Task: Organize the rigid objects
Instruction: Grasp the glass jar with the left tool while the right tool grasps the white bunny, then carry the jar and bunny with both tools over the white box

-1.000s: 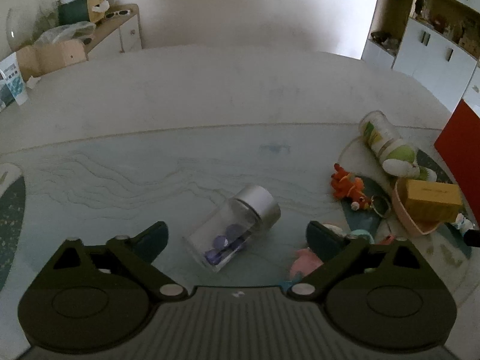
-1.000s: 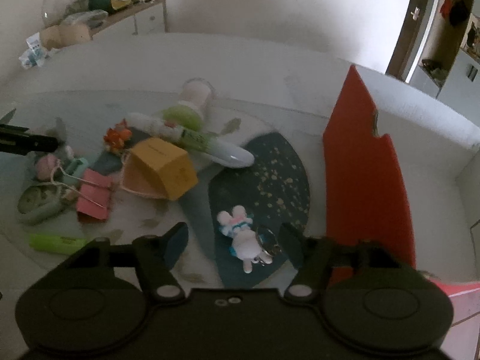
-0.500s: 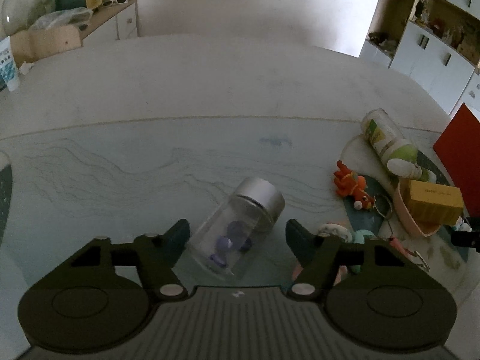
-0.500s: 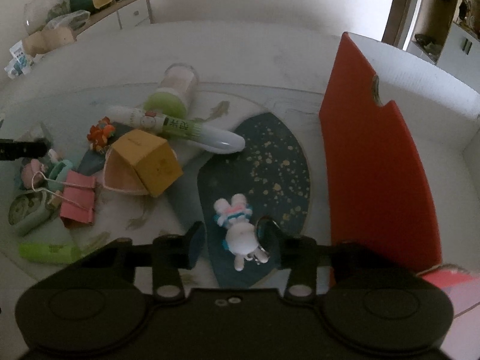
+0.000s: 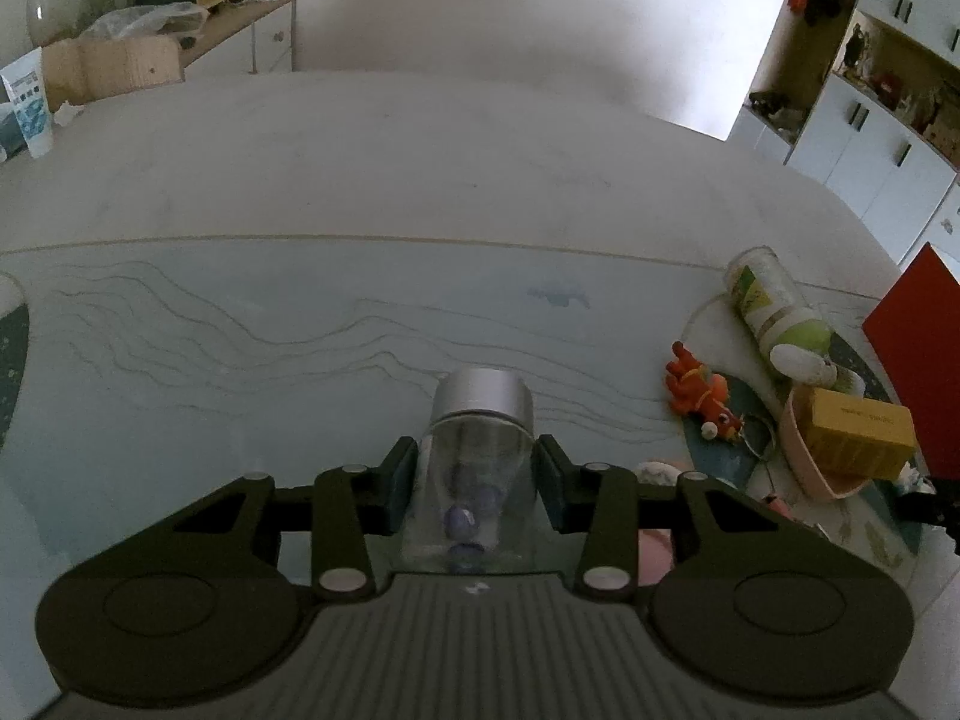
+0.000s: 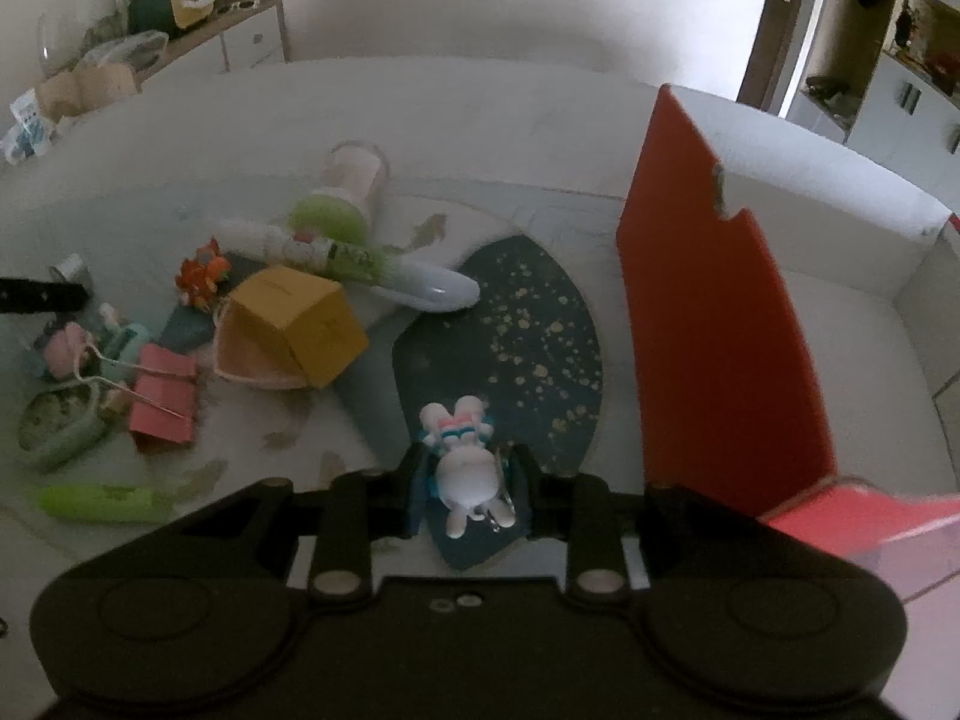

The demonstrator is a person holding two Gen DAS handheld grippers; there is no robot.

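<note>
In the left wrist view my left gripper (image 5: 477,471) is shut on a clear glass jar (image 5: 474,468) with a silver lid and purple beads inside; the jar lies lengthwise between the fingers, lid pointing away. In the right wrist view my right gripper (image 6: 465,474) is shut on a small white rabbit keychain (image 6: 465,462) lying on a dark blue speckled mat (image 6: 528,348). A pile of objects lies left of it: a yellow box (image 6: 294,324) in a pink bowl (image 6: 252,369), a pink binder clip (image 6: 162,396), a green marker (image 6: 96,504).
A red storage box (image 6: 720,324) stands upright right of the rabbit. A green-and-white bottle (image 5: 774,312), an orange toy (image 5: 699,390) and the yellow box (image 5: 858,441) lie right of the jar. The glass table (image 5: 240,330) stretches to the left; a cluttered sideboard (image 5: 180,42) stands at the back.
Both grippers moved forward and closed: the left one around the jar, which turned lengthwise, the right one around the rabbit keychain.
</note>
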